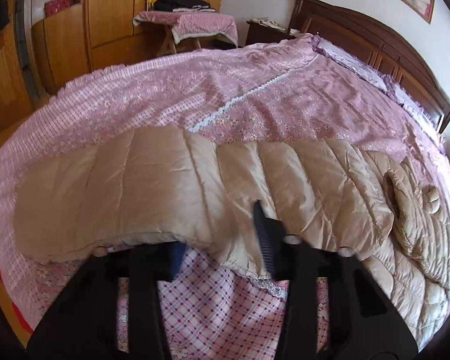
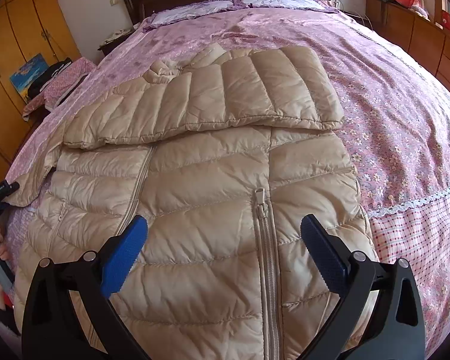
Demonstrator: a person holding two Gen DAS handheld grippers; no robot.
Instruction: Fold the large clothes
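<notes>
Nearest, the left gripper point(image 1: 222, 240) has its jaws pinched on the hem of the beige down jacket point(image 2: 213, 198), apparently to lift it for folding; the right gripper point(image 2: 223, 250) hovers open above the jacket, spread across the bed point(image 2: 405, 114).

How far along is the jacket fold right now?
Done: one sleeve already lies folded across the beige puffer jacket on the bed. In hand: the left tool is closed on the jacket's near edge, fabric between its fingers; the right tool hovers open above the zipper. Left: the body itself is not yet folded.
</notes>
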